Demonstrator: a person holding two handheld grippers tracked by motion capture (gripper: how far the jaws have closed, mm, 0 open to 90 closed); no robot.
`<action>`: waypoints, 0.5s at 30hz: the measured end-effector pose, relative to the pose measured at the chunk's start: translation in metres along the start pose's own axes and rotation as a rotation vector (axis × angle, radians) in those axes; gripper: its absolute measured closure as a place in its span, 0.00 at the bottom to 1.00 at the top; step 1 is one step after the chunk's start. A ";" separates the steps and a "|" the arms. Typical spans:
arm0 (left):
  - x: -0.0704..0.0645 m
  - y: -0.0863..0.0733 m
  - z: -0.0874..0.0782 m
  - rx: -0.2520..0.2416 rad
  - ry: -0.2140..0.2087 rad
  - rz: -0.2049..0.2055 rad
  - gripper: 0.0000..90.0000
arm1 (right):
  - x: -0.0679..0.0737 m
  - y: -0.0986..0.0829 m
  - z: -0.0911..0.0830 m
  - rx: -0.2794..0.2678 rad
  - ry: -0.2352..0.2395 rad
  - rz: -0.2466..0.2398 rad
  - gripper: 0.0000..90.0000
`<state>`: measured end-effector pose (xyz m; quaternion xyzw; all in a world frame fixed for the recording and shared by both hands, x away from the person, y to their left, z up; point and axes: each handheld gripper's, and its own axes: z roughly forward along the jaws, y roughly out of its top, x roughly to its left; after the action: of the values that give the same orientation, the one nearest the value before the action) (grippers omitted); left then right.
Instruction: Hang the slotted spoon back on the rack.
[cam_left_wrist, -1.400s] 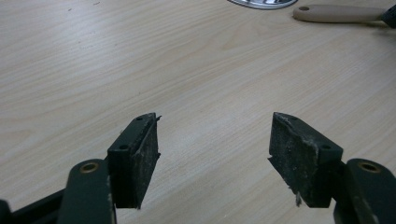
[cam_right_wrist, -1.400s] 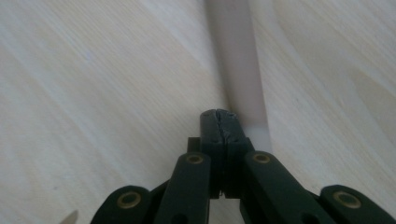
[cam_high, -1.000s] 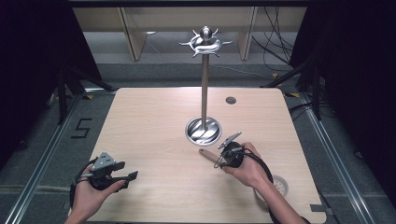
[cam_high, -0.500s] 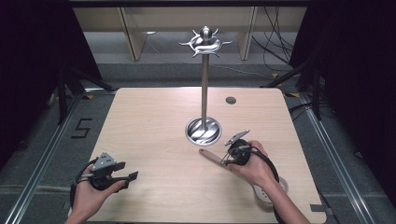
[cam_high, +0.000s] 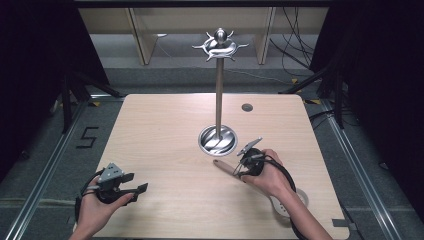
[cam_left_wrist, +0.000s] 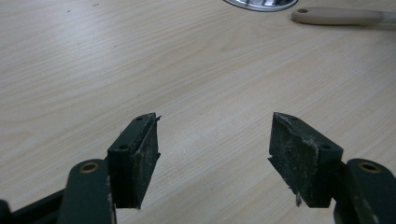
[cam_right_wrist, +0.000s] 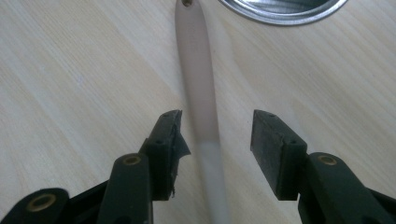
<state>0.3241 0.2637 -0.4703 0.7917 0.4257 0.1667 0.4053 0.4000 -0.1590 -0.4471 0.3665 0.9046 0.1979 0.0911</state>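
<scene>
Fingers of right gripper (cam_right_wrist: 215, 135) parted, straddling pale utensil handle (cam_right_wrist: 198, 79) lying on bench (cam_high: 165, 130), not yet closed on it; handle nearer left finger, right finger apart. In high view, right gripper (cam_high: 245, 162) lower right of centre, handle (cam_high: 225, 167) slanting up-left, just below round metal base (cam_high: 218, 140) of tall stand (cam_high: 219, 95). Left gripper (cam_left_wrist: 215, 154) fingers wide apart, holding nothing, at lower left (cam_high: 131, 188) above bare bench.

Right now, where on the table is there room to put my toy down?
The table is bare left of the metal stand, and between the left gripper and the utensil handle. It is crowded by the stand's base and the right gripper.
</scene>
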 end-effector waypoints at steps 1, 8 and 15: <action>-0.001 0.000 0.001 -0.005 0.003 -0.004 0.36 | -0.002 0.002 0.001 -0.009 -0.014 -0.041 0.59; 0.000 0.000 0.001 0.008 0.012 0.005 0.36 | -0.011 0.013 0.007 0.076 0.006 -0.105 0.62; -0.002 -0.001 0.000 -0.008 0.013 -0.013 0.35 | -0.014 0.019 0.012 0.167 0.035 -0.144 0.63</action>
<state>0.3225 0.2620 -0.4710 0.7862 0.4326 0.1710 0.4067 0.4256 -0.1531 -0.4496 0.3036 0.9433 0.1211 0.0586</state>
